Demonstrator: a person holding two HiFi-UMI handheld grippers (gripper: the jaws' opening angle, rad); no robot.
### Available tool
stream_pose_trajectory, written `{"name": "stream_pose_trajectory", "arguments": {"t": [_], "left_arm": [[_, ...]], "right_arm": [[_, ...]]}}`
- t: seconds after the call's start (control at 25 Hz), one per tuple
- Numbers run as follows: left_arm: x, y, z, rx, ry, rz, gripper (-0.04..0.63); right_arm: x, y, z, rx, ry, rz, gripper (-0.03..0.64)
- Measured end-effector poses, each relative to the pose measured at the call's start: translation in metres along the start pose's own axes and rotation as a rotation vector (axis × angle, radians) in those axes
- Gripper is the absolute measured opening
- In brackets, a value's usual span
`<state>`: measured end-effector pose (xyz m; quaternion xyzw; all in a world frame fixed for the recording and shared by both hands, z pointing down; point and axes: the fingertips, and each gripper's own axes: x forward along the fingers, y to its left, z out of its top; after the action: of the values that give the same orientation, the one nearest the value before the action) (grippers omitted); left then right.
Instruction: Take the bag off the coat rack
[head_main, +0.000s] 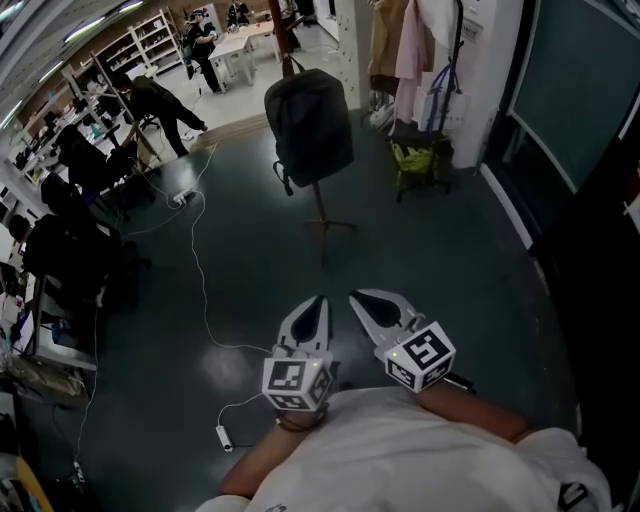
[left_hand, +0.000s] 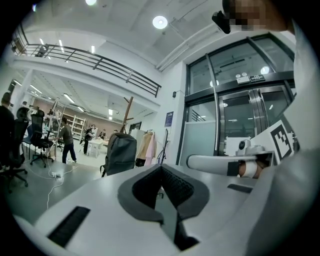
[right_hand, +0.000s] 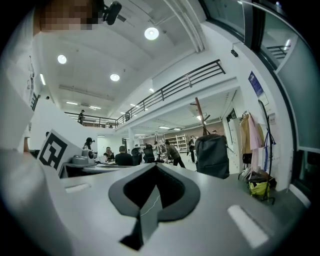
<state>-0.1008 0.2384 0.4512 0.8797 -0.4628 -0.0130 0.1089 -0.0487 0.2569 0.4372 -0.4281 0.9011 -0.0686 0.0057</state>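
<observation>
Hanging upper centre, the bag (head_main: 308, 125) wants lifting clear of the coat rack (head_main: 320, 207); left gripper (head_main: 319, 302) and right gripper (head_main: 356, 296), both clenched empty, must open first

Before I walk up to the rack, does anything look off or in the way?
Nothing looks damaged: the backpack hangs on the coat rack as expected. The one untidy thing is a white cable trailing loose across the floor to the left of the rack, possibly a trip hazard on the approach.
</observation>
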Motion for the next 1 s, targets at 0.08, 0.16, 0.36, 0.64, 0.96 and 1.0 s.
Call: {"name": "stream_pose_trajectory", "arguments": {"t": [0.08,0.16,0.36,0.64,0.96,1.0], "left_arm": [[0.0,0.013,0.006,0.006,-0.001,-0.004,0.006],[-0.001,0.023,0.009,0.002,-0.001,-0.014,0.006],[0.006,0.043,0.006,-0.015,0.006,-0.026,0.006],[0.016,0.059,0.009,-0.029,0.003,-0.017,0.006],[0.045,0.072,0.013,-0.021,-0.009,0.007,0.006],[0.05,0.074,0.015,-0.018,-0.011,0.01,0.006]], "right_arm": [[0.015,0.002,0.002,0.01,0.0,-0.009,0.003],[0.027,0.006,0.005,0.0,-0.007,-0.016,0.003],[0.046,0.008,-0.001,-0.001,0.004,-0.02,0.003],[0.061,0.002,-0.003,0.021,-0.001,-0.017,0.003],[0.085,-0.024,0.005,0.019,-0.027,0.017,0.003],[0.089,-0.028,0.006,0.021,-0.031,0.02,0.003]]}}
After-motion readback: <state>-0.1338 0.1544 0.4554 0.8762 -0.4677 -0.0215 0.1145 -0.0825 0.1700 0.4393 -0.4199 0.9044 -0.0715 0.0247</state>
